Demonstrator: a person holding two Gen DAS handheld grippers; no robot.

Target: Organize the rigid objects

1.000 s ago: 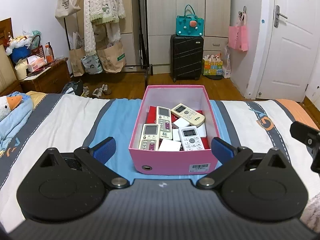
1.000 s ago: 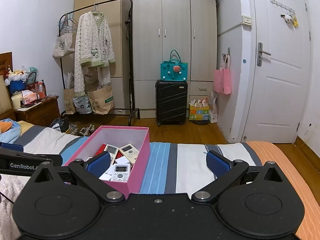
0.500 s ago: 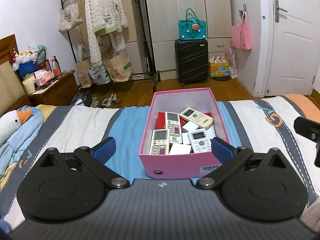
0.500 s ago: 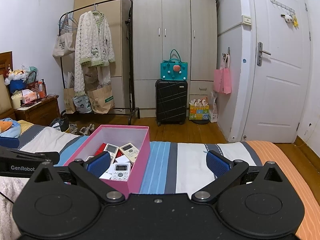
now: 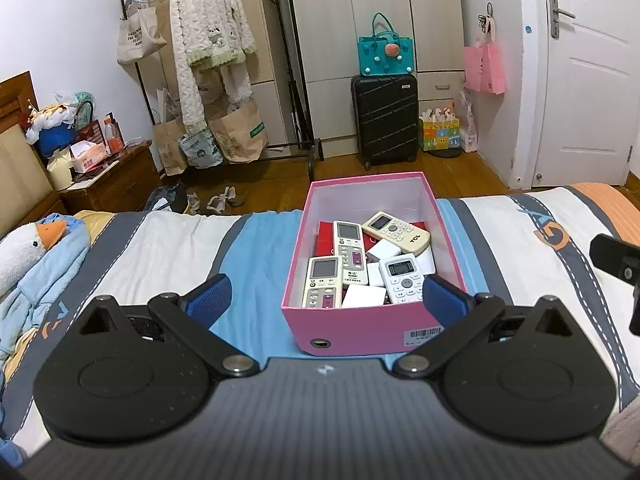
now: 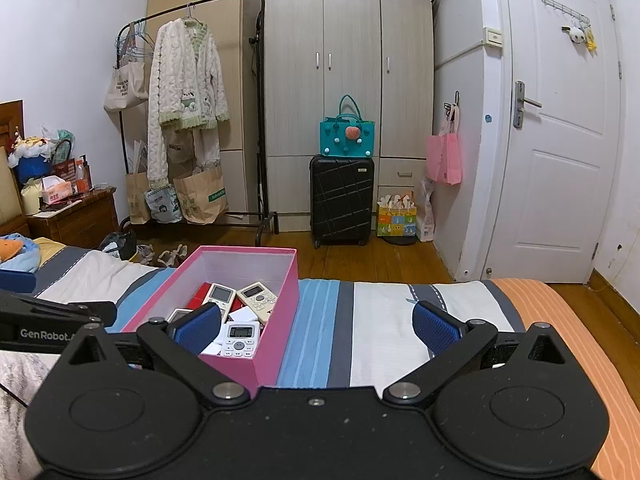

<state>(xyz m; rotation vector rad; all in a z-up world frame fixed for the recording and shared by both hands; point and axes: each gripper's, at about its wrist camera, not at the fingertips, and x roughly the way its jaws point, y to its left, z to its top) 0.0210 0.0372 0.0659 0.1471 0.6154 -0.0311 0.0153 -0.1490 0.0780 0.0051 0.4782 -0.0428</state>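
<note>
A pink box [image 5: 352, 330] stands on the striped bed and holds several white remote controls [image 5: 402, 278] and small white boxes. It also shows in the right wrist view [image 6: 276, 336], at the left. My left gripper [image 5: 326, 298] is open and empty, just in front of the box, its right pad [image 5: 444, 298] at the box's near right corner. My right gripper [image 6: 316, 324] is open and empty to the right of the box, its left pad [image 6: 198, 326] in front of the box's contents.
The striped bedspread [image 5: 160, 248] lies all round the box. A duck plush in blue cloth [image 5: 36, 252] lies at the bed's left. A nightstand [image 5: 108, 184], clothes rack [image 6: 184, 120], black suitcase [image 6: 342, 200] and door [image 6: 560, 140] stand beyond the bed.
The left gripper has drifted left and tilted up, so the box sits further right and more of the room shows. The right gripper has barely moved. Both stay open.
</note>
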